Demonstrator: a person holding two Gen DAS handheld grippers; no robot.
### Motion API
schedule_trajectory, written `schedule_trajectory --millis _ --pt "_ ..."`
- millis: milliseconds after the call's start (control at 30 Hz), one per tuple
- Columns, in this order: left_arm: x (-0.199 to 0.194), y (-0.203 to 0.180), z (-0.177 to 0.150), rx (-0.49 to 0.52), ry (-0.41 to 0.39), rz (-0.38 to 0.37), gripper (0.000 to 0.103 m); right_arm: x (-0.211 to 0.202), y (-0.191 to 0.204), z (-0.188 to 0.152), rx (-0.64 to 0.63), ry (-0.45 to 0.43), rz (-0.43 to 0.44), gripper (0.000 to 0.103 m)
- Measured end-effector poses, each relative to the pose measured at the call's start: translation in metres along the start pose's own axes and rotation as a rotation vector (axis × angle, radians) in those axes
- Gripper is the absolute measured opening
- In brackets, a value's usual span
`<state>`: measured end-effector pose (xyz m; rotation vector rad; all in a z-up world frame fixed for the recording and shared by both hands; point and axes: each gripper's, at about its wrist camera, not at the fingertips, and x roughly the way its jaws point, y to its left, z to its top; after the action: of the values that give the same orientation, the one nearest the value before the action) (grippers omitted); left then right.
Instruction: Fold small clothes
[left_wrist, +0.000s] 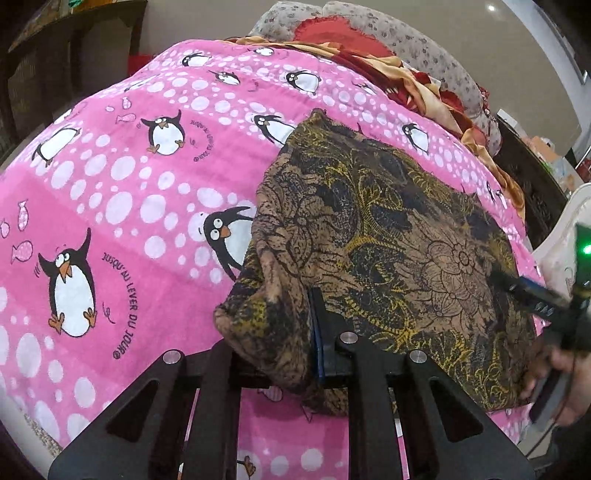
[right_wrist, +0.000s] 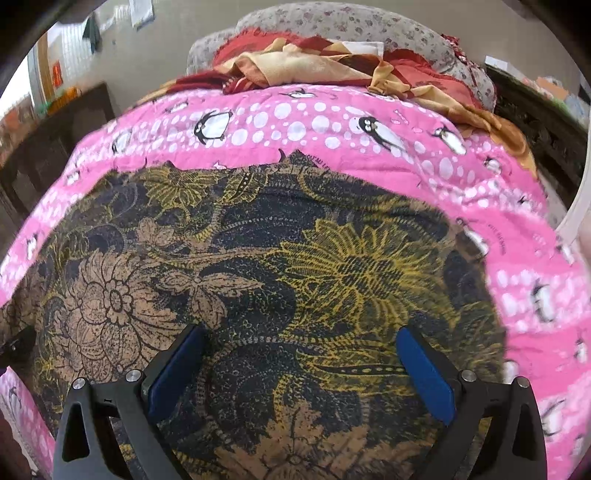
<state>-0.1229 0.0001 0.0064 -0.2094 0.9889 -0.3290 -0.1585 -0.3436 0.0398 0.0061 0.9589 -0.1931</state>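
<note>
A small brown, black and yellow batik cloth lies on a pink penguin-print blanket. My left gripper is shut on the cloth's near left edge, and the pinched fabric bunches up in a fold over its fingers. In the right wrist view the same cloth spreads flat and fills most of the frame. My right gripper hangs just over it, open wide, its blue pads well apart with nothing pinched between them. That right gripper also shows at the cloth's right edge in the left wrist view, held by a hand.
Crumpled red and orange bedding and floral grey pillows lie at the far end of the blanket. Dark wooden furniture stands to the right and a dark cabinet to the left.
</note>
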Motion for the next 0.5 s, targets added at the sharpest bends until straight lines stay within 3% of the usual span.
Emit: schedule_trajectory --millis 133,367,500 --pt "0.002 0.002 0.001 -0.009 0.008 -0.014 0.014 -0.035 0.026 0.034 -0.105 -0.107 0.012 0.103" --pt "0.001 0.002 0.001 -0.007 0.005 -0.018 0.014 -0.010 0.108 0.090 -0.331 -0.053 0.137 0.103" --pt "0.000 0.004 0.000 -0.002 0.000 -0.034 0.015 0.012 0.141 0.105 -0.317 -0.021 0.197 0.103"
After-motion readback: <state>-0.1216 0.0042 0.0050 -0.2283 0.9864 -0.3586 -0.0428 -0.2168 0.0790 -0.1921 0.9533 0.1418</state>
